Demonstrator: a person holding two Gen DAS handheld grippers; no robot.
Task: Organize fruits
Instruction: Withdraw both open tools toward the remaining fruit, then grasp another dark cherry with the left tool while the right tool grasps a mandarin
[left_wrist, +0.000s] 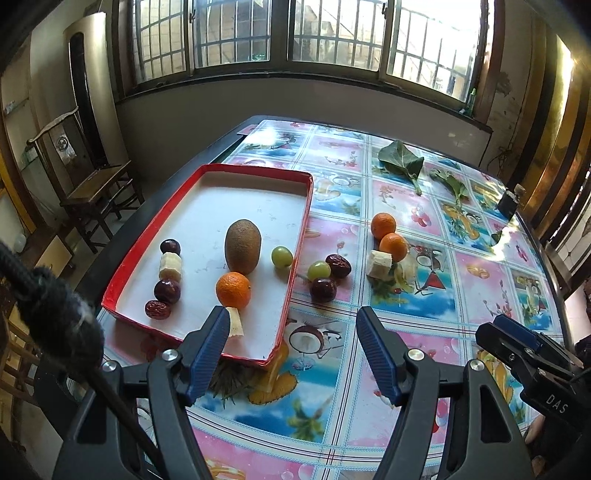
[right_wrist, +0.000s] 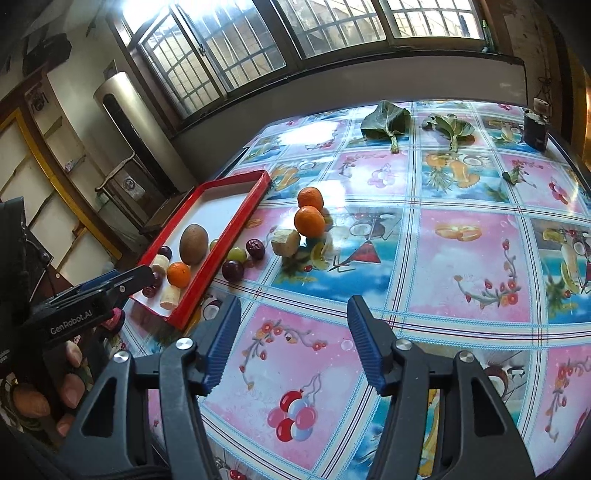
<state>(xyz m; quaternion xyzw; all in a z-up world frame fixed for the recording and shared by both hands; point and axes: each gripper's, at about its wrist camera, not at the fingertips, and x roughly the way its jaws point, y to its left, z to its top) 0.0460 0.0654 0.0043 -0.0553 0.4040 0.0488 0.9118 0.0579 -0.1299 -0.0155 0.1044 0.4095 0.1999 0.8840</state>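
A red-rimmed white tray (left_wrist: 255, 173) (right_wrist: 236, 218) lies at the table's left. In it are a kiwi (left_wrist: 242, 246) (right_wrist: 192, 244), an orange (left_wrist: 233, 290) (right_wrist: 178, 274), a green grape (left_wrist: 282, 257), banana pieces (left_wrist: 170, 266) (right_wrist: 170, 297) and dark red dates (left_wrist: 167, 291). On the table beside the tray are a green grape (left_wrist: 319, 270) (right_wrist: 236, 254), dates (left_wrist: 323, 289) (right_wrist: 232, 270), two oranges (left_wrist: 393, 246) (right_wrist: 309, 220) and a banana piece (left_wrist: 380, 263) (right_wrist: 285, 242). My left gripper (left_wrist: 291, 325) is open over the tray's near corner, empty. My right gripper (right_wrist: 293, 314) is open and empty above the table.
Two green leaves (left_wrist: 400, 158) (right_wrist: 386, 120) and a small dark jar (right_wrist: 535, 127) lie at the table's far side. A wooden chair (left_wrist: 92, 177) stands left of the table. The table has a colourful fruit-print cloth (right_wrist: 461, 258).
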